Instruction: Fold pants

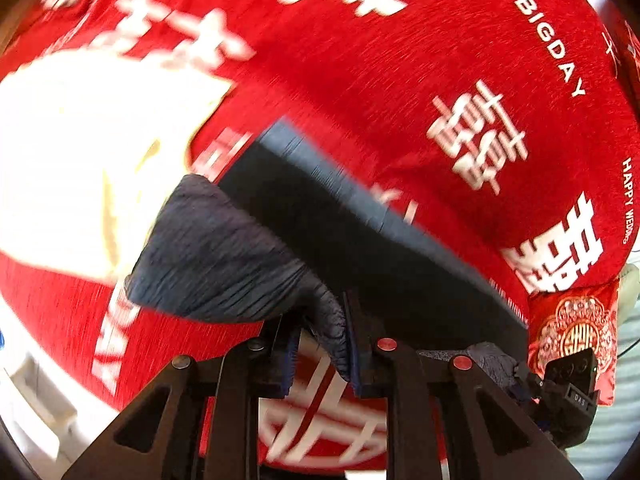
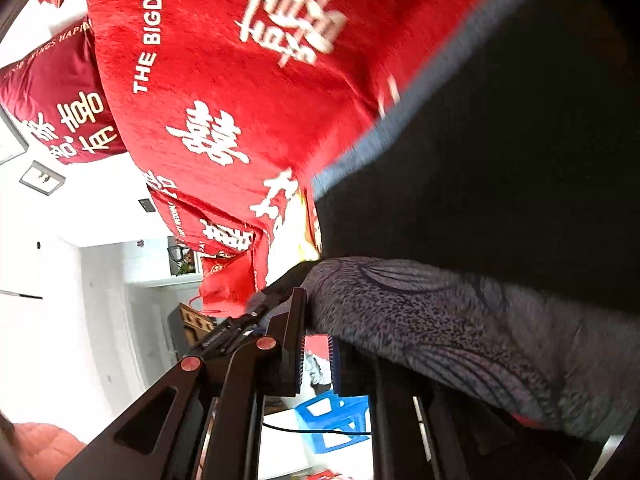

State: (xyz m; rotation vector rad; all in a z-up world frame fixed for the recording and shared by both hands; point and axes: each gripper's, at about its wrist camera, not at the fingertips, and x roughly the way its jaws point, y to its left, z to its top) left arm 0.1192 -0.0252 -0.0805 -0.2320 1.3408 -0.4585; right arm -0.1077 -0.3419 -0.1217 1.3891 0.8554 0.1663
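The dark grey pants [image 1: 224, 248] hang lifted above a red bedspread [image 1: 400, 80] printed with white characters. My left gripper [image 1: 322, 328] is shut on a bunched fold of the pants, which rises from between its fingers. From there a taut dark edge of cloth runs right to my right gripper [image 1: 520, 368], which pinches the other end. In the right wrist view the pants [image 2: 460, 320] drape over the right gripper [image 2: 316, 312], shut on the cloth at its tips. The left gripper [image 2: 256, 308] shows just beyond it. The pants hide the right half of that view.
A cream garment [image 1: 80, 160] lies on the bedspread [image 2: 240, 100] to the left. A dark red pillow [image 2: 60, 100] sits at the bed's far end. A red patterned bag [image 1: 576, 332] lies near the bed's edge. A blue plastic stool [image 2: 336, 416] and white walls [image 2: 60, 280] are beyond.
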